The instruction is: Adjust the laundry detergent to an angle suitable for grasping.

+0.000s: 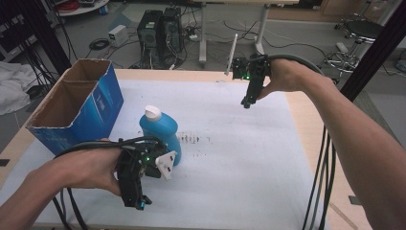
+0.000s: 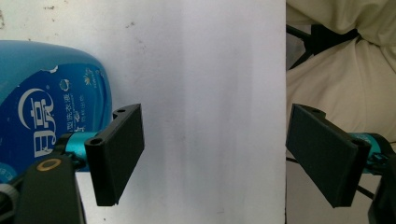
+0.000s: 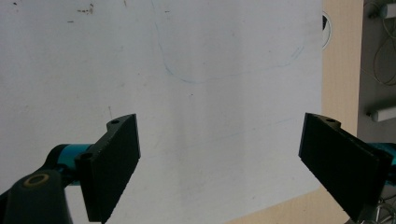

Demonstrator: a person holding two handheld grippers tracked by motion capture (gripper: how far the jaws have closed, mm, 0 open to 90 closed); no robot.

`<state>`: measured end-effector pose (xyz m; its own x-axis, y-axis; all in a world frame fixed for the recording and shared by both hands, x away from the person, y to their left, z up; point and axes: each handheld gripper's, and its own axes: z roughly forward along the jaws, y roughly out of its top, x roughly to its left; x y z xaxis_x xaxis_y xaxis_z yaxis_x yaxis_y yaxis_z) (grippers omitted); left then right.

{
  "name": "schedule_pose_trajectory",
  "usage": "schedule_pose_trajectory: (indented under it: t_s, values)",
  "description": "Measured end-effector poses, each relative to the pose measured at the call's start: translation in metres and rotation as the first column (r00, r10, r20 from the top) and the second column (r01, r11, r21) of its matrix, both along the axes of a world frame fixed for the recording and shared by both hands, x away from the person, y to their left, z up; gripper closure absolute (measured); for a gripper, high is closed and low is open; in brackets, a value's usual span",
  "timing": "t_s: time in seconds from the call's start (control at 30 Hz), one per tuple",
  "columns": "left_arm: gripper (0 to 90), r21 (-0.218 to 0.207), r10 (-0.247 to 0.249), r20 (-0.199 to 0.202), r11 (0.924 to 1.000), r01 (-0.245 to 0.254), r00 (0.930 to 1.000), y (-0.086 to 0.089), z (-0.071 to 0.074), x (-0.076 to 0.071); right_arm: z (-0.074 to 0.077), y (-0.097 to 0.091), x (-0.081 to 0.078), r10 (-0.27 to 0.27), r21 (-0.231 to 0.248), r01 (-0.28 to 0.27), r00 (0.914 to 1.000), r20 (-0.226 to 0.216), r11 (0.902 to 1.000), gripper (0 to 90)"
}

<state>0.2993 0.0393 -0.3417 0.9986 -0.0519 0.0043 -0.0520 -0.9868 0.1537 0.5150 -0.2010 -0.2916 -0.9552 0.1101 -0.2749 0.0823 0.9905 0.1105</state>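
Both grippers stand with jaws apart and empty, the left gripper (image 1: 135, 191) just beside the blue detergent bottle (image 1: 162, 132) upright near the desk's left edge, the right gripper (image 1: 250, 88) at the far edge, so grasping and any move toward the open box (image 1: 76, 108) appear not yet begun.

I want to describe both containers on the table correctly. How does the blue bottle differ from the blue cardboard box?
The blue bottle is rounded plastic, closed by a white cap; the blue cardboard box is angular, open on top, with a brown inside. The bottle is smaller and stands beside the left hand-held gripper; the box is larger and sits farther left. Both are blue and stand on the white table cover.
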Motion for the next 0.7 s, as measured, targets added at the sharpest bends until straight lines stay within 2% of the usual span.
schedule_pose_trajectory:
  t_s: [0.07, 0.1, 0.13, 0.27, 0.7]
  values:
    - [19.6, 0.003, -0.001, -0.001, 1.0, 0.001, 1.0, 0.0, -0.0001, 0.0002, 0.0001, -0.0001, -0.0002, 0.001, -0.001, -0.001, 1.0, 0.001, 1.0, 11.7]
    - [19.6, 0.004, -0.002, -0.001, 1.0, 0.002, 1.0, -0.0003, 0.0, -0.0002, 0.0007, -0.0011, 0.0009, 0.019, -0.01, -0.019, 0.9998, 0.001, 0.9998, 11.7]
    - [19.6, 0.003, -0.001, -0.003, 1.0, 0.001, 1.0, -0.0005, 0.0001, -0.0002, 0.0002, -0.0012, -0.0003, -0.001, -0.002, 0.001, 1.0, -0.001, 1.0, 11.7]
    - [19.6, 0.004, 0.0, -0.001, 1.0, 0.0, 1.0, -0.0012, 0.0007, -0.0009, 0.0003, -0.0031, -0.0001, -0.006, -0.003, 0.006, 1.0, -0.002, 1.0, 11.7]
    - [19.6, 0.004, 0.01, 0.008, 0.9999, -0.01, 0.9999, -0.0023, 0.0062, -0.0042, 0.0035, -0.0035, -0.0057, 0.01, -0.003, -0.01, 0.9999, 0.006, 0.9999, 11.7]
